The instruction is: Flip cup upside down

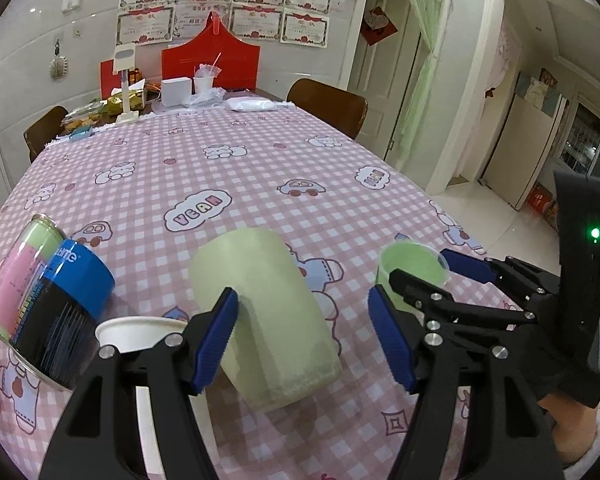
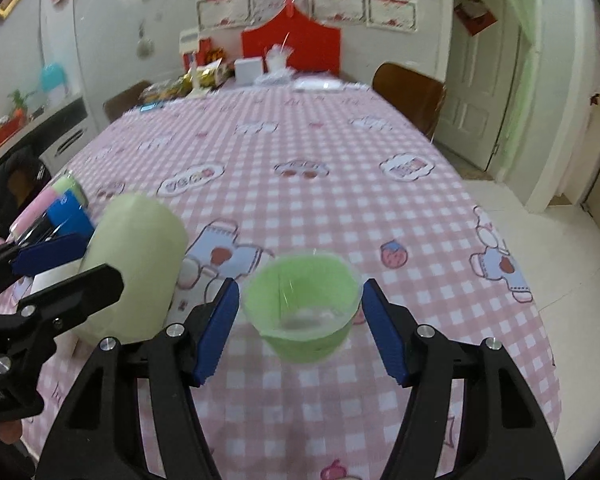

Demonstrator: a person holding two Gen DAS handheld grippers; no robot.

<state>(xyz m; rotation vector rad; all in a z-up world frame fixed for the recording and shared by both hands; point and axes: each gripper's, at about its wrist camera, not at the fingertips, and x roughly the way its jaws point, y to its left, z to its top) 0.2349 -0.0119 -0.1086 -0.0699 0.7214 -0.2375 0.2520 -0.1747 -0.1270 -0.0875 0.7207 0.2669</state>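
My left gripper (image 1: 302,332) jaws are spread around the pale green cup (image 1: 264,312), already inverted on the worktop (image 1: 260,168). My right gripper (image 2: 296,328) jaws are spread either side of the small green cup (image 2: 302,306), still mouth up, lined up to pinch and flip it

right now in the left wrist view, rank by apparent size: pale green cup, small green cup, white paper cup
1. pale green cup
2. small green cup and white paper cup: unsure, both partly hidden by gripper fingers.
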